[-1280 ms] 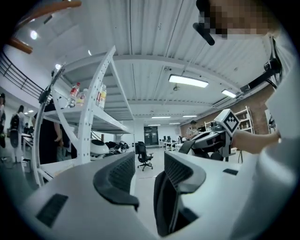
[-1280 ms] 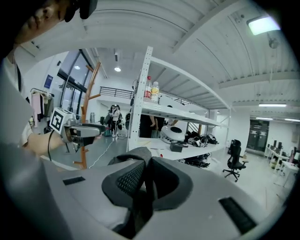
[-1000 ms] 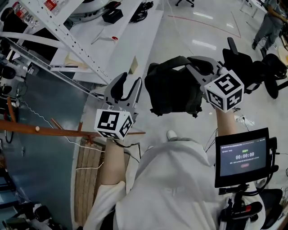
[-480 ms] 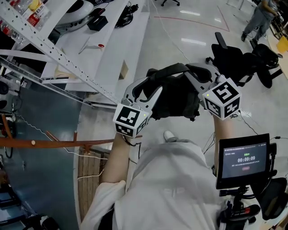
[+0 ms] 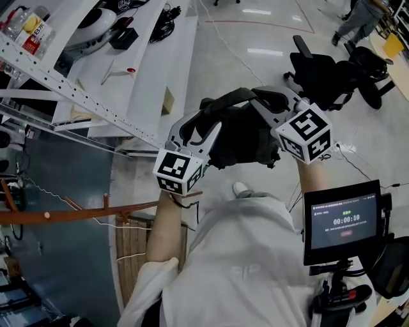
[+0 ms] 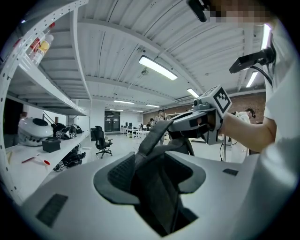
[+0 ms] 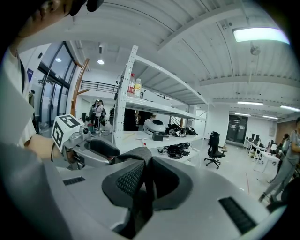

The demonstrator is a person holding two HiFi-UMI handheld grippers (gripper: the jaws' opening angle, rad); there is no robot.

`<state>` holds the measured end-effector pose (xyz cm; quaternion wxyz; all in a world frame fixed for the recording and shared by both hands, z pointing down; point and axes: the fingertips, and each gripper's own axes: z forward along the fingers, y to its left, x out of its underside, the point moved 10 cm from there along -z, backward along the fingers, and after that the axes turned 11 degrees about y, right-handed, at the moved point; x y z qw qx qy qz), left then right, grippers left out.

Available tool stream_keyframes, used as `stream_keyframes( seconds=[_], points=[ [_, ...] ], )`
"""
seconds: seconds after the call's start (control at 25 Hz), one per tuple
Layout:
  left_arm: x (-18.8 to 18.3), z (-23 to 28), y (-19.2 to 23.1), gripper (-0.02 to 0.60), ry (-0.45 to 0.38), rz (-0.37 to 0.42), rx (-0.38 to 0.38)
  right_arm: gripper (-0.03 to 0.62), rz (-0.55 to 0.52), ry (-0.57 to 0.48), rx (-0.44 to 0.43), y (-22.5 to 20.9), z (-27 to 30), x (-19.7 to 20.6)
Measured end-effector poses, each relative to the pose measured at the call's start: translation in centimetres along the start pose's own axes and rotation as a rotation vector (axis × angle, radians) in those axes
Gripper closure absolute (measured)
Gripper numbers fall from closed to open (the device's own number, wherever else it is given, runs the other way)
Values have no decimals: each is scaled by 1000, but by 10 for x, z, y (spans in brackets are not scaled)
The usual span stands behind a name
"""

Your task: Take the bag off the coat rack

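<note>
In the head view a black bag (image 5: 246,137) hangs in the air in front of my chest, held between both grippers. My left gripper (image 5: 197,126) is shut on the bag's left side. In the left gripper view a wide black strap (image 6: 152,140) fills the gap of that gripper (image 6: 152,178). My right gripper (image 5: 271,105) is shut on the upper right strap, and the right gripper view shows a thin strap (image 7: 140,161) pinched in that gripper (image 7: 143,185). The wooden coat rack (image 5: 77,212) lies low at the left, apart from the bag.
White metal shelving (image 5: 57,64) and a long white bench (image 5: 147,57) with tools run along the left. Black office chairs (image 5: 326,70) stand at the far right, with a person (image 5: 358,16) beyond. A small screen (image 5: 345,220) sits by my right hip. A wooden slat base (image 5: 137,255) lies below the rack.
My left gripper, open and apart from the bag a second ago, has moved right and shut on the bag. Both grippers and the bag have shifted a little away from the rack.
</note>
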<state>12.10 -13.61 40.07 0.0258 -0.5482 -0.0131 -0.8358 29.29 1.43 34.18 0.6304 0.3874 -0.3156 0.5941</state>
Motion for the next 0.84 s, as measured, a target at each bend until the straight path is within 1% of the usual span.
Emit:
stream_keyframes(
  seconds=[0.32,0.48,0.64,0.84],
  points=[
    [1,2,-8,380,4,-1,-9,546,4,2,-13,-1,-5,5],
    [-1,0,-4,380,-4,-18,-5,546,8,5,-16,-1,-4,1],
    [1,-3,9,380,-4,-31,-1,546,8,16,-15,2,8,-7],
    [3,-1,3,380,6,-35,2,546,7,28,-16,1,4,-3]
  ],
)
